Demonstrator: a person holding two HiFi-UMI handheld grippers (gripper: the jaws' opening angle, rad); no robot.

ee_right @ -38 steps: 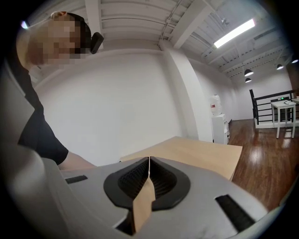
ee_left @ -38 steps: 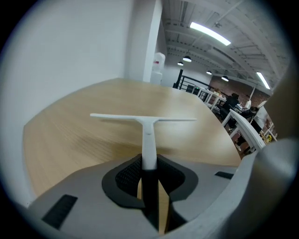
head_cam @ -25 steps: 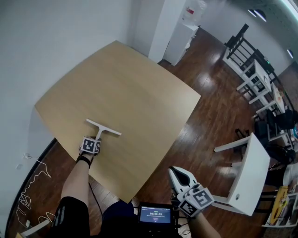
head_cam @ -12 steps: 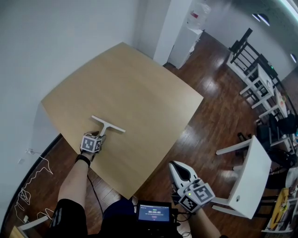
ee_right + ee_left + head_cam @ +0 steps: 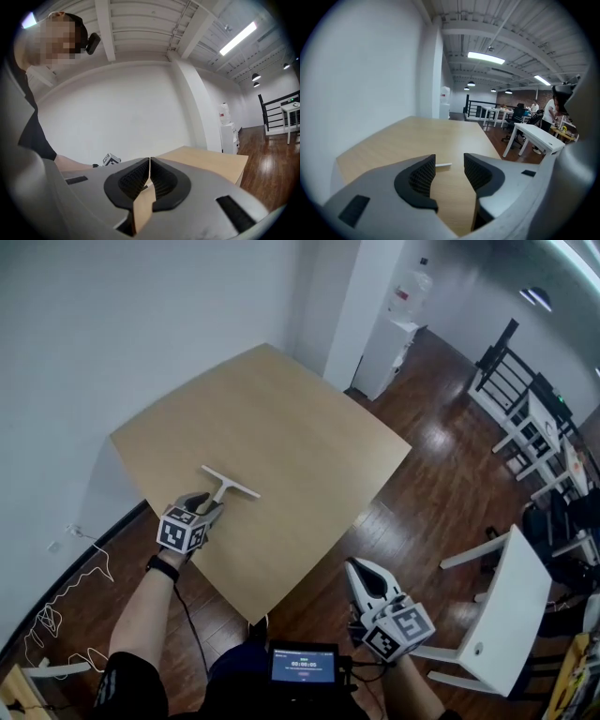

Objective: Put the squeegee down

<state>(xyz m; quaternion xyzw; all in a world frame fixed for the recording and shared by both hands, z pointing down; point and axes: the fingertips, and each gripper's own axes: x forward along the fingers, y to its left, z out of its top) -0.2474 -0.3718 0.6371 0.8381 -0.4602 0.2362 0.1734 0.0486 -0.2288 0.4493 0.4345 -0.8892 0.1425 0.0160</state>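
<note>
The squeegee [image 5: 230, 486], white with a long blade and a short handle, lies flat on the light wooden table [image 5: 281, 446] near its front left edge. My left gripper [image 5: 208, 508] hangs above and just behind the handle, apart from it. Its jaws stand wide and are closing slightly, with nothing between them. In the left gripper view only the blade end of the squeegee [image 5: 443, 164] shows, beyond the left gripper [image 5: 449, 161]. My right gripper [image 5: 362, 570] is off the table's front corner, over the floor, shut and empty. The right gripper [image 5: 149, 162] shows closed pads.
A white desk [image 5: 506, 606] stands at the right over the dark wood floor. A small screen [image 5: 302, 667] sits by the person's body. A white wall borders the table's left. Cables [image 5: 66, 615] lie on the floor at left. A water dispenser [image 5: 398, 320] stands beyond the table.
My left gripper was closed on the squeegee handle; it has opened, let go and lifted back off the table. The squeegee stays lying there. The right gripper rose slightly.
</note>
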